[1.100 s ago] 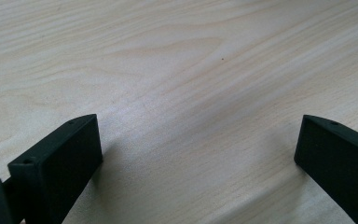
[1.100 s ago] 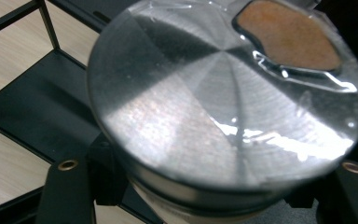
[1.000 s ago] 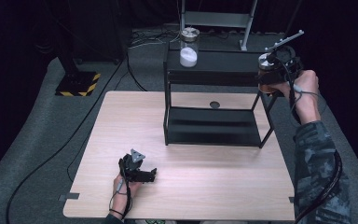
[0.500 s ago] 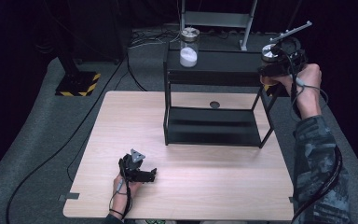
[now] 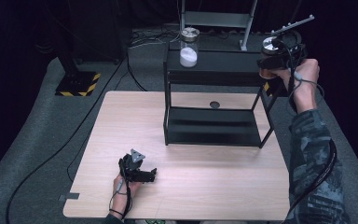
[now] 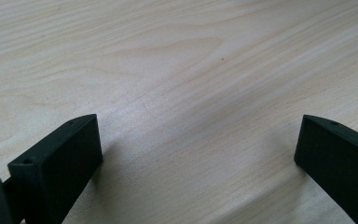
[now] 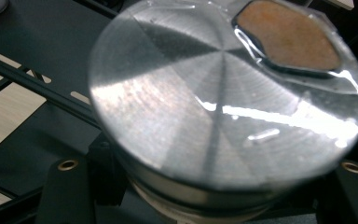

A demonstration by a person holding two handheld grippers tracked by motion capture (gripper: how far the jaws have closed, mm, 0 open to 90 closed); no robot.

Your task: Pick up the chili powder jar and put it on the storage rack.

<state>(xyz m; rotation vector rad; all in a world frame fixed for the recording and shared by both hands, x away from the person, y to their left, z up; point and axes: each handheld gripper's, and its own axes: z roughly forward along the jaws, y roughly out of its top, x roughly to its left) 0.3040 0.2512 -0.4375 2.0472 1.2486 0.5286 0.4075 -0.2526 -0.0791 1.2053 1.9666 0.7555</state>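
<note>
Right gripper view — jar [image 7: 223,116] between hand-held gripper [image 7: 209,186] jaws

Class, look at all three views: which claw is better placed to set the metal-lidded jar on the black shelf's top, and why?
The right claw. It is shut on the jar and held at the right end of the black shelf. The left claw rests open on the table, far from the shelf.

From high above my side I look forward and down on the pale wooden table [image 5: 205,186]. My left tongs' camera skims that same tabletop closely (grain fills it); my right one hugs a round brushed-metal lid [image 7: 214,112] over the black metal shelf rack [image 5: 214,60].
</note>
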